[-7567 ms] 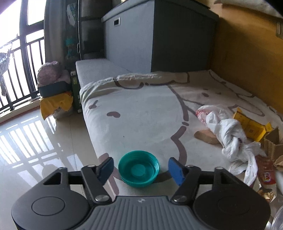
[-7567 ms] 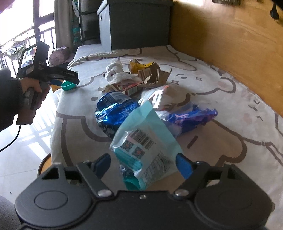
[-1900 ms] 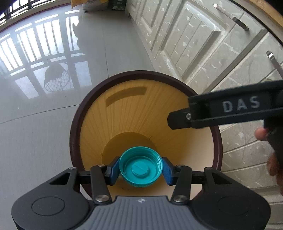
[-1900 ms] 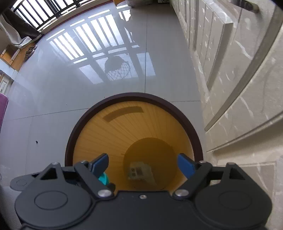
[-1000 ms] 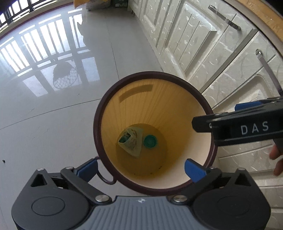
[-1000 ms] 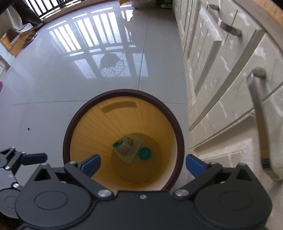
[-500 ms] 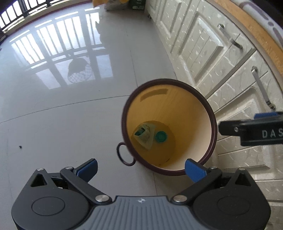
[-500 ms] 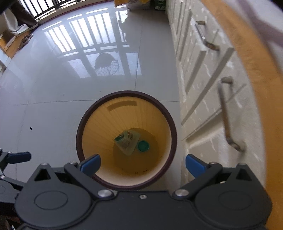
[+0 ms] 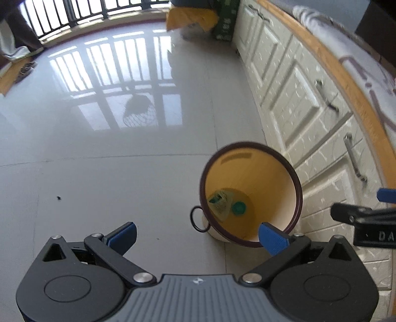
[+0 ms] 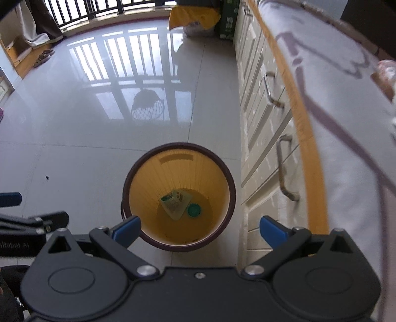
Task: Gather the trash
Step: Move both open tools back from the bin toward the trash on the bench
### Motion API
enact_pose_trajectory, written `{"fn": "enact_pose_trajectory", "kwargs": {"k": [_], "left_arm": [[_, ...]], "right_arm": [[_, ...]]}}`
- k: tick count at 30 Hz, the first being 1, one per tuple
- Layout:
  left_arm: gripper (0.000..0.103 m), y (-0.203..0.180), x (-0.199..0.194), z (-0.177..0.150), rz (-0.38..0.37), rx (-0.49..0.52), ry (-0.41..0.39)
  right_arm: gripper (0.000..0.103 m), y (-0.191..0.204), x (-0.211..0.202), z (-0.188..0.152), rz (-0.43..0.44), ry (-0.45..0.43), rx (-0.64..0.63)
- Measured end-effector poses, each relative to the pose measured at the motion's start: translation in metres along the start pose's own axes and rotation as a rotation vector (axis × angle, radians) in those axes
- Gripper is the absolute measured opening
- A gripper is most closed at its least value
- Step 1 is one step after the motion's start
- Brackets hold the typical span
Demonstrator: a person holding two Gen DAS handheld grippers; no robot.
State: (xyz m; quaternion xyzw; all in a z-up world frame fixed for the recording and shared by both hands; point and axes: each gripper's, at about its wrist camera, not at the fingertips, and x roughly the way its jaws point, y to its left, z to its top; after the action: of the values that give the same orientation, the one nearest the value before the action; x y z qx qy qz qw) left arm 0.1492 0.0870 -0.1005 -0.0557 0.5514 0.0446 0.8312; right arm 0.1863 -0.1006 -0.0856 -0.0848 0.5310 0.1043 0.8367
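A round trash bin (image 10: pixel 178 144) with a dark brown rim and yellow inside stands on the tiled floor beside the bed base. At its bottom lie a teal bottle cap (image 10: pixel 193 210) and a pale green printed packet (image 10: pixel 175 201). My right gripper (image 10: pixel 200 230) hovers open above the bin, nothing between its fingers. In the left wrist view the bin (image 9: pixel 250 143) sits right of centre, with the cap (image 9: pixel 238 207) and packet (image 9: pixel 219 201) inside. My left gripper (image 9: pixel 198 236) is open and empty, above the floor left of the bin.
White drawer fronts (image 10: pixel 259 111) with metal handles run along the right under a wooden edge. The cartoon-print bed sheet (image 10: pixel 346 123) lies above them, with trash (image 10: pixel 386 71) at its far edge. Glossy tiles (image 9: pixel 123 123) stretch left; a yellow bag (image 10: pixel 195 14) sits far back.
The left gripper opened and the teal cap fell into the bin beside the packet. Both grippers have since lifted away, so the bin looks smaller; the left one drifted left.
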Motion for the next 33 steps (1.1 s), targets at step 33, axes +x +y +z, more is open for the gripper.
{"fn": "enact_pose_trajectory", "kwargs": {"k": [33], "left_arm": [[0.103, -0.073, -0.148, -0.051, -0.101, 0.120, -0.337]], "right_arm": [[0.103, -0.086, -0.174, -0.105, -0.082, -0.392, 0.129]]}}
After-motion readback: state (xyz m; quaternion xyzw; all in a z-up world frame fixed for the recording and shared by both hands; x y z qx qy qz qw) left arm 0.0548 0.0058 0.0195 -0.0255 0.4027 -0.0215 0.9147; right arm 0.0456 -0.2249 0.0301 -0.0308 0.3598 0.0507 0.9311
